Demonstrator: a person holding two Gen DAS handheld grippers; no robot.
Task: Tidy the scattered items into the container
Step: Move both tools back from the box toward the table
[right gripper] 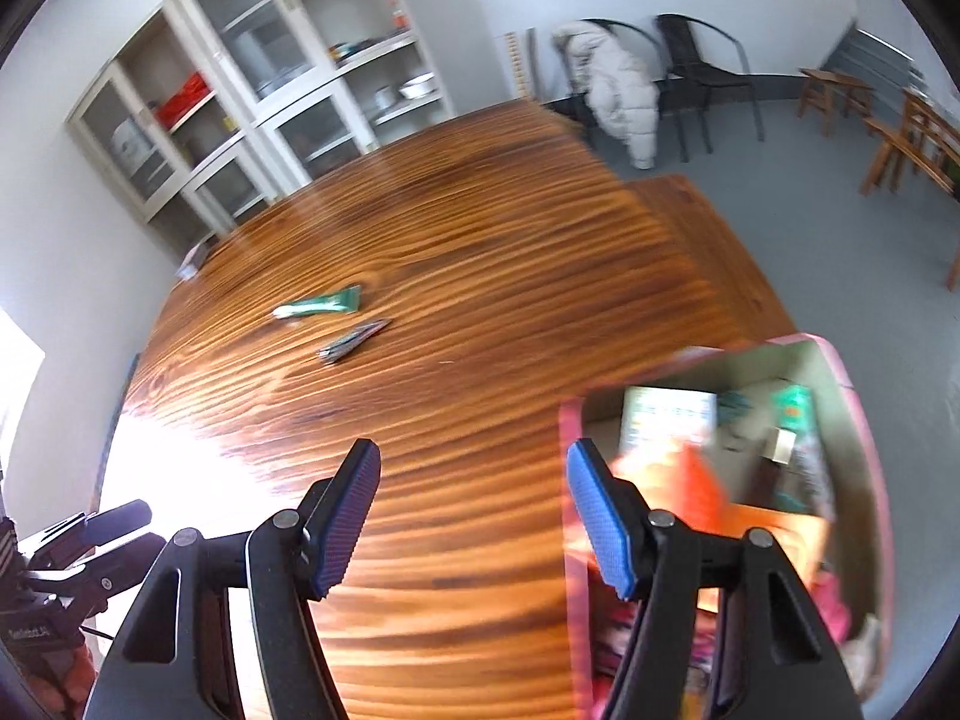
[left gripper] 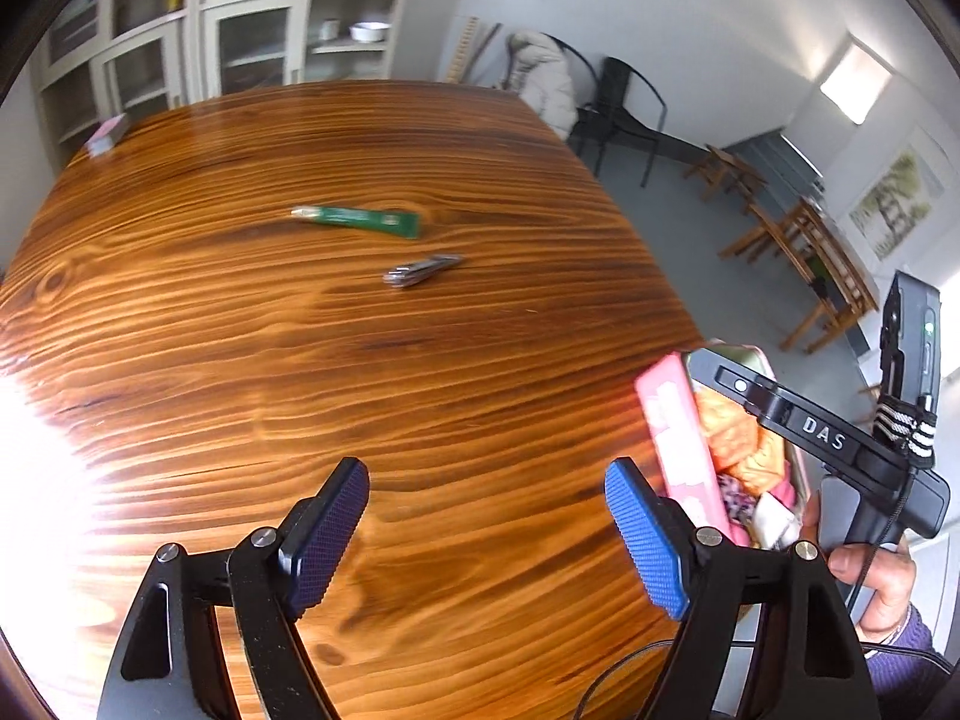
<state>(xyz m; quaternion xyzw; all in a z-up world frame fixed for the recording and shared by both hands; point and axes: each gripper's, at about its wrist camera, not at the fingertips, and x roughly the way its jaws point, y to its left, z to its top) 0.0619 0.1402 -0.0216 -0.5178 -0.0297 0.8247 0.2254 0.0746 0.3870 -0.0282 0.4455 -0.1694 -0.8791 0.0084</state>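
Wood-grain table (left gripper: 300,360) fills both views. L gripper (left gripper: 486,534): blue pads spread wide, nothing btwn them, bare tabletop below. R gripper (right gripper: 474,516): jaws also spread, empty, its right finger over the near left wall of the container.

Pink container (right gripper: 870,480) sits lower right of the R wrist view, at the table's edge, w/ packets and orange wrappers inside; in the L wrist view it's at right, partly behind the R gripper's black body.

Green tube (left gripper: 360,219) lies upper centre of the L view, nail clipper (left gripper: 422,269) just beside it, both well apart from the container. Small pinkish box (left gripper: 108,135) at far upper left, blurred.
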